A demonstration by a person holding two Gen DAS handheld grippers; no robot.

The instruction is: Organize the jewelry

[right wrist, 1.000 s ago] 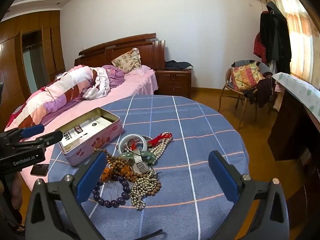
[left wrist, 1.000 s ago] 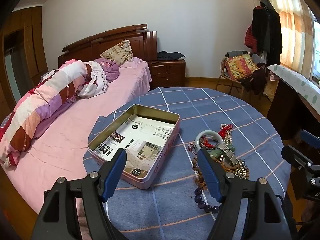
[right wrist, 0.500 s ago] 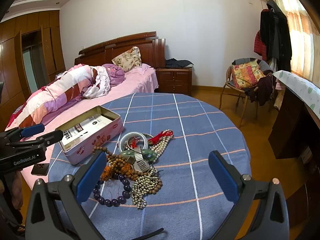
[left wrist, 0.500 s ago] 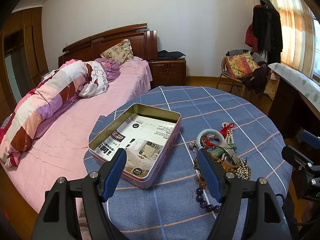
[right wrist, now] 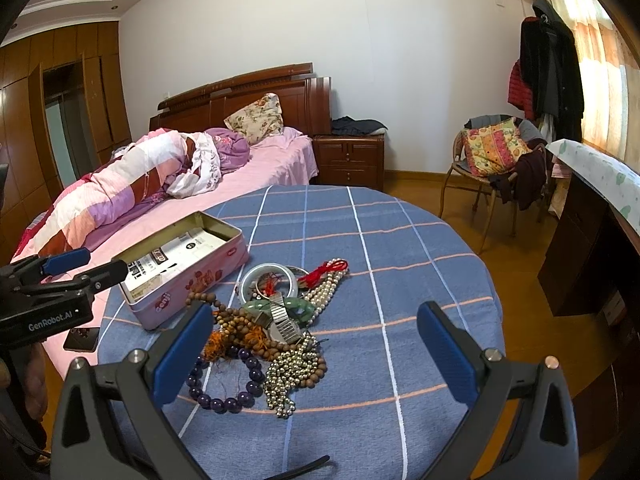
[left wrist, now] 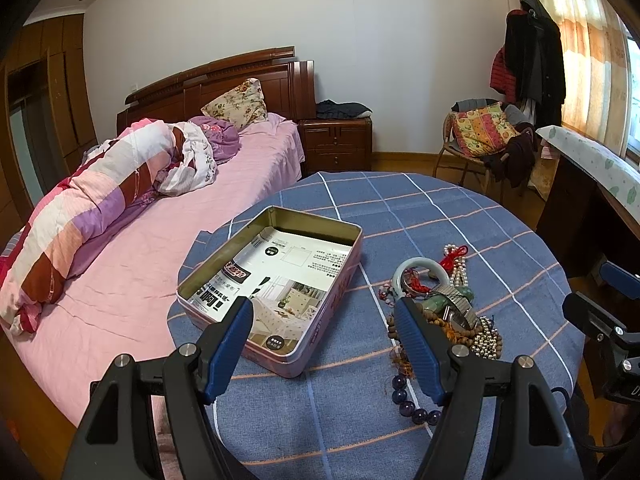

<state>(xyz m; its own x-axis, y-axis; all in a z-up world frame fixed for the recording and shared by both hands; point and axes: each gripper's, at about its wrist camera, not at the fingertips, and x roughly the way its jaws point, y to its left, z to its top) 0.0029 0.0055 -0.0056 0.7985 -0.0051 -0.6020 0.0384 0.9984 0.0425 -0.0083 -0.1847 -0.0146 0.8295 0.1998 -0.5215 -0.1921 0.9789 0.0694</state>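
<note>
I hold a tool in each hand, both above the near edge of the round worktop (right wrist: pixel 420 248) with its blue checked cloth. My right tool (right wrist: pixel 316 344) is spread wide and empty, hovering over the jewelry pile (right wrist: pixel 272 320). My left tool (left wrist: pixel 324 336) is also wide and empty, aimed at the near side of the open pink tin (left wrist: pixel 280 280). The tin sits just left of the pile; inside it I see only a printed paper lining, no jewelry. The pile is a tangle: a pale bangle (right wrist: pixel 270 280), a pearl string with a red cord (right wrist: pixel 328 280), a metal watch (right wrist: pixel 284 322), brown wooden beads (right wrist: pixel 232 320), purple beads (right wrist: pixel 224 396) and silvery beads (right wrist: pixel 288 376). I judge the sorting has not begun; every piece is left to move.
</note>
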